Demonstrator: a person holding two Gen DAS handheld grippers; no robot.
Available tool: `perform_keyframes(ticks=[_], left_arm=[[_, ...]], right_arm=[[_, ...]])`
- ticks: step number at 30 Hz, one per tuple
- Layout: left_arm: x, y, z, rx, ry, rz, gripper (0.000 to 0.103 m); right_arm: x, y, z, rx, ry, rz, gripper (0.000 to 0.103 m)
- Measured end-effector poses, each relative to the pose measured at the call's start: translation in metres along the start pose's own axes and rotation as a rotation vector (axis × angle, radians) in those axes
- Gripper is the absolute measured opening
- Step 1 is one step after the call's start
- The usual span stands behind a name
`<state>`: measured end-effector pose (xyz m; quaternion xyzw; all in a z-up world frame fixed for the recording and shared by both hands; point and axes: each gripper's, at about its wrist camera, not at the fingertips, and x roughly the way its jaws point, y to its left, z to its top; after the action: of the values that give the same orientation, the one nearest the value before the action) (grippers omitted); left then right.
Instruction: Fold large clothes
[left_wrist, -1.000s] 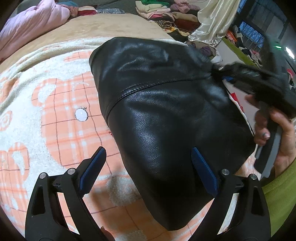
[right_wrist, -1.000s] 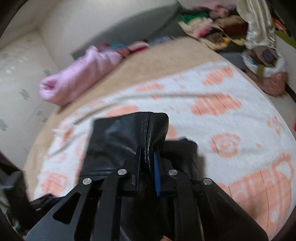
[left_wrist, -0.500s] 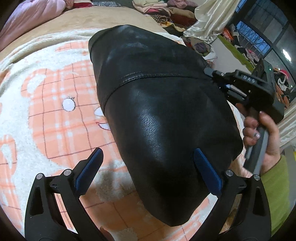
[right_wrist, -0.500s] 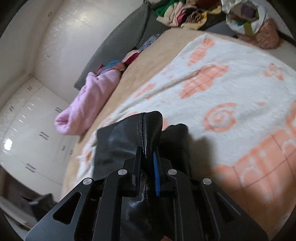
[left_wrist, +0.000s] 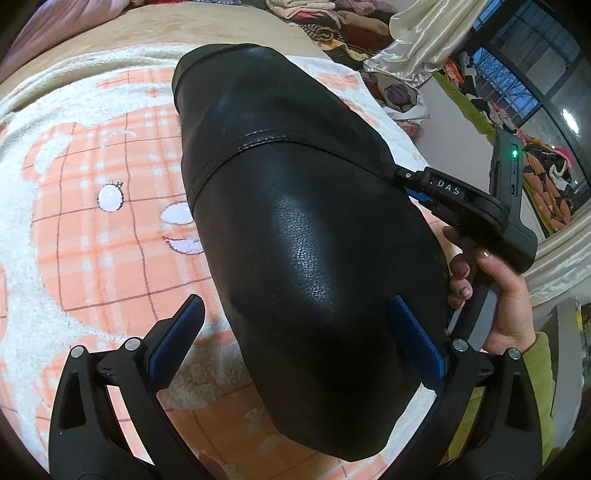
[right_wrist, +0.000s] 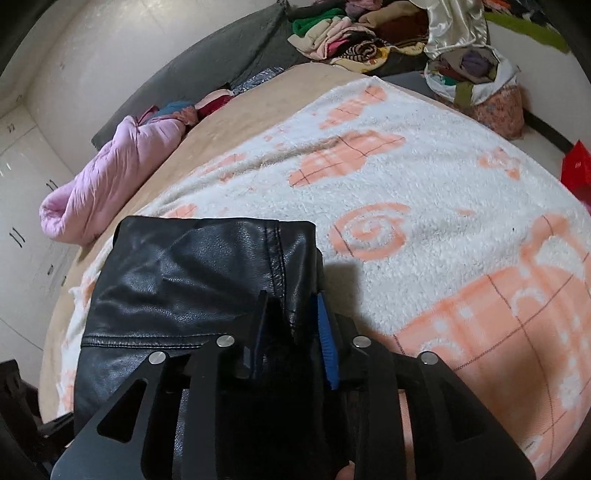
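The black leather jacket (left_wrist: 306, 236), folded, lies on the bear-print blanket (left_wrist: 92, 236). It looks heavy, stiff and slick, so seamed edges give the best hold. The right gripper (right_wrist: 291, 325) pinches its right edge; the left gripper (left_wrist: 295, 332) gapes, holding nothing. Only the right wrist view shows the pink quilt (right_wrist: 107, 177) at far left.

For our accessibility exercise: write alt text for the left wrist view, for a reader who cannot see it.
A folded black leather garment lies on a white and orange fleece blanket, filling the frame. The open left gripper hovers at its near end, while the right gripper, held in a hand, pinches its right edge.
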<state>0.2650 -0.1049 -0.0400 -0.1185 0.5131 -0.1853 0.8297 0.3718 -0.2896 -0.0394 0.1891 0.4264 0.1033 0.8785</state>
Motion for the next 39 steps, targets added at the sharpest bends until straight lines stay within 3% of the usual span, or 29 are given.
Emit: perform_keyframes(ticks=[4, 10, 19, 26, 31, 35, 39], left_arm=[[0.001, -0.005, 0.000, 0.011, 0.004, 0.015, 0.093], [0.003, -0.007, -0.003, 0.017, 0.004, 0.020, 0.093], [-0.001, -0.009, -0.003, 0.025, -0.009, 0.036, 0.093], [-0.007, -0.002, -0.008, -0.027, -0.016, 0.007, 0.093], [-0.006, 0.007, -0.014, -0.087, -0.002, -0.041, 0.093], [-0.004, 0.011, -0.016, -0.119, 0.016, -0.070, 0.093], [0.005, 0.015, -0.017, -0.156, 0.043, -0.104, 0.093]], right_arm=[[-0.006, 0.002, 0.000, 0.004, -0.008, 0.018, 0.029], [-0.027, 0.001, -0.002, 0.029, -0.031, 0.055, 0.044], [-0.067, 0.004, -0.014, 0.006, -0.036, 0.086, 0.084], [-0.097, 0.003, -0.045, 0.009, 0.005, 0.262, 0.087], [-0.103, -0.001, -0.068, -0.005, 0.052, 0.265, 0.088], [-0.081, -0.006, -0.076, 0.020, 0.154, 0.234, 0.088], [-0.067, -0.013, -0.080, 0.060, 0.205, 0.271, 0.082]])
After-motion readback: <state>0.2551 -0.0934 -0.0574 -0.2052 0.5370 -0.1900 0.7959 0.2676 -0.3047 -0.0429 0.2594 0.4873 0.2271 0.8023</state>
